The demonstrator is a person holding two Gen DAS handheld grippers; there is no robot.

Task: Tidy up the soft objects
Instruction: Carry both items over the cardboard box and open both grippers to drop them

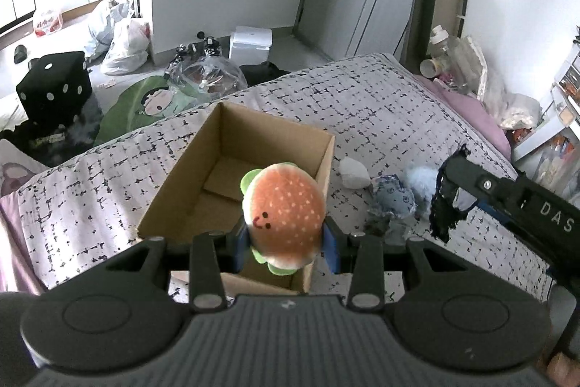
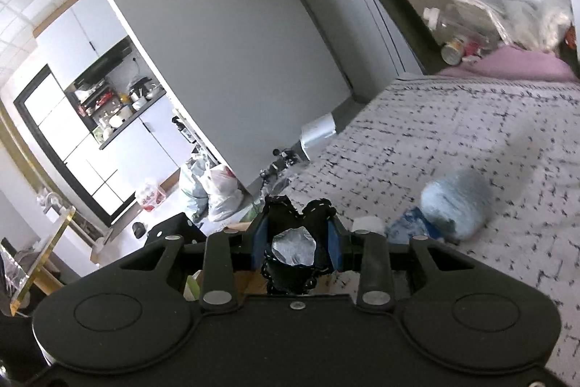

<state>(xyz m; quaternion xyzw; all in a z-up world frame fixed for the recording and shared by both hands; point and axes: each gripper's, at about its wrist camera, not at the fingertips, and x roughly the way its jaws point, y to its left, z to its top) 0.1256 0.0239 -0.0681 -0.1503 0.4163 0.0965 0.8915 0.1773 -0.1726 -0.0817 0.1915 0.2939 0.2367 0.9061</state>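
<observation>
My left gripper [image 1: 286, 238] is clamped on the burger plush [image 1: 284, 216] at frame centre, over the cardboard box [image 1: 181, 184]; my right gripper [image 2: 296, 238] pinches a black fabric piece [image 2: 295, 252] at lower centre.

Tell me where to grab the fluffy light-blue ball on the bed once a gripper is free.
Take the fluffy light-blue ball across its rounded middle, coming from above. It lies on the bedspread with its top and far side clear, while a blue patterned cloth crowds its near side, so a low approach there would likely snag that.
</observation>
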